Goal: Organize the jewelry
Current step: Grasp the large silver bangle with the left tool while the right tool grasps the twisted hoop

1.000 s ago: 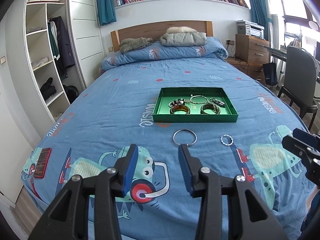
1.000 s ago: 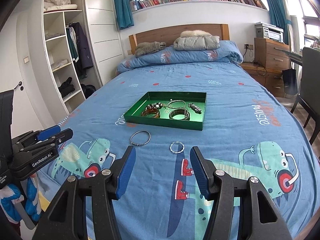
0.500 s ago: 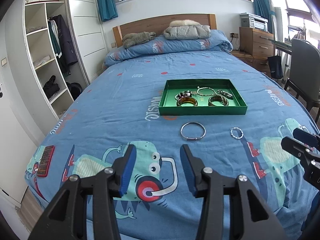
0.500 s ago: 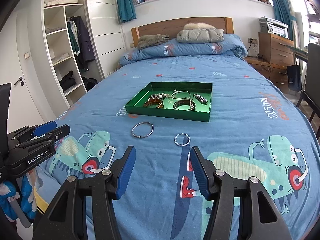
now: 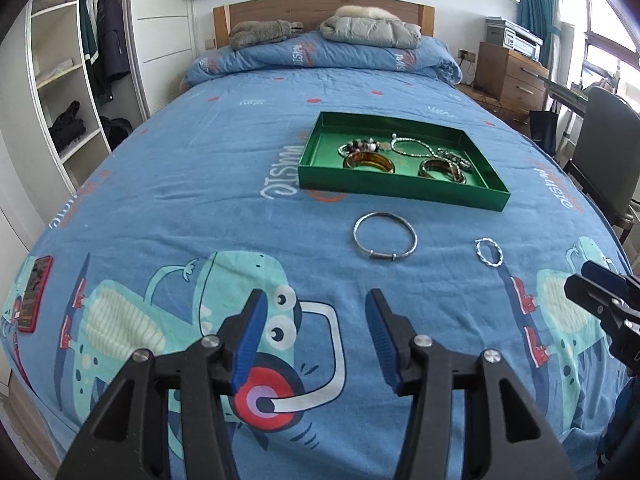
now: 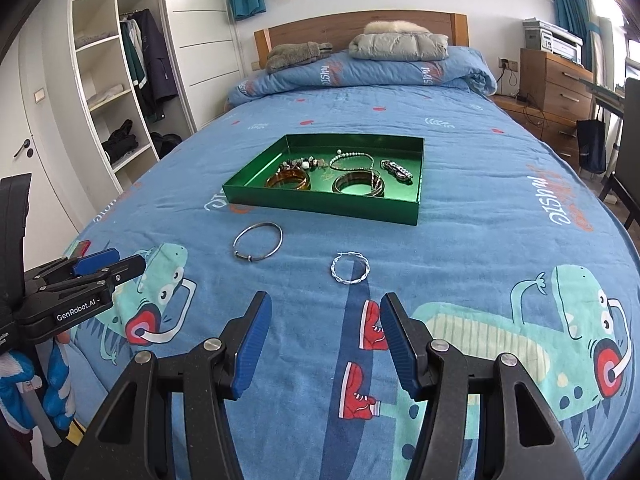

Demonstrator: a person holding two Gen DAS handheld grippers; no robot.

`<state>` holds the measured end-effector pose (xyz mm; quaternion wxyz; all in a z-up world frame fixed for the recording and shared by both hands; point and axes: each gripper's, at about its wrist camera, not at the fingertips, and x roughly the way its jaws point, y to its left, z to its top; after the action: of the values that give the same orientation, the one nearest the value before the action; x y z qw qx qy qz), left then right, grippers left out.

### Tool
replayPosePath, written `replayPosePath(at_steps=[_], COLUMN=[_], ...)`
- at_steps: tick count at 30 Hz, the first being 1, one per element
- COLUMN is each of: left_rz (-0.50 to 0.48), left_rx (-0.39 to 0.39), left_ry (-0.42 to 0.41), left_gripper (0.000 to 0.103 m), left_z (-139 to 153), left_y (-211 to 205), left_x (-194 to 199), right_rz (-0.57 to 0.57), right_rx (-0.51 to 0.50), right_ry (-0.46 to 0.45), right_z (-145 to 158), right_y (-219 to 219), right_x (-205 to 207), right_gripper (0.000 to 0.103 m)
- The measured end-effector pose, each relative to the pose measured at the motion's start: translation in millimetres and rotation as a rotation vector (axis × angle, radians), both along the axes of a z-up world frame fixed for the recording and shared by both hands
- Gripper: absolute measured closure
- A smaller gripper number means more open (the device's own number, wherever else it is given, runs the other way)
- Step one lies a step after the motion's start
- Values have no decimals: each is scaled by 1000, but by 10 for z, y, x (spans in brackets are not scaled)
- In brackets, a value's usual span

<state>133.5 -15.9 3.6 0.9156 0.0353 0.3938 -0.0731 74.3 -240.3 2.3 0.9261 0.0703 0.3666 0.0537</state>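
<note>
A green tray (image 5: 400, 190) (image 6: 320, 204) sits mid-bed and holds several bracelets and bead strings. A plain silver bangle (image 5: 385, 237) (image 6: 258, 241) lies on the blue bedspread just in front of the tray. A small twisted silver bracelet (image 5: 489, 252) (image 6: 350, 267) lies to its right. My left gripper (image 5: 314, 320) is open and empty, hovering short of the bangle. My right gripper (image 6: 325, 326) is open and empty, just short of the twisted bracelet. Each gripper also shows at the edge of the other's view.
A red phone (image 5: 35, 294) lies near the bed's left edge. Folded clothes (image 5: 370, 26) and a rolled duvet lie at the headboard. Shelves stand to the left, a wooden dresser (image 5: 510, 76) and a dark chair (image 5: 604, 148) to the right.
Both grippers have moved forward and lower toward the two loose bracelets, which now appear closer. The jaws stayed open. Nothing on the bed moved.
</note>
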Motion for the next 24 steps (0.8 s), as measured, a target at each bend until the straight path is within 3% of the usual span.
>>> replayPosePath(at_steps=[6, 10, 17, 24], left_rz=[-43, -76, -97, -108], left_rx=[-52, -62, -40, -9], left_ry=[69, 88, 139, 155], left_gripper=[54, 54, 55, 55], left_z=[-226, -314, -554, -753], left_y=[-66, -213, -412, -486], left_x=[392, 683, 1112, 1247], right_rz=[-9, -29, -7, 49], right_rx=[15, 14, 7, -52], right_ry=[38, 58, 126, 154], right_z=[-226, -338, -591, -773], right_y=[-80, -196, -299, -174], right_x=[302, 540, 926, 1051], right_gripper=[47, 63, 79, 80])
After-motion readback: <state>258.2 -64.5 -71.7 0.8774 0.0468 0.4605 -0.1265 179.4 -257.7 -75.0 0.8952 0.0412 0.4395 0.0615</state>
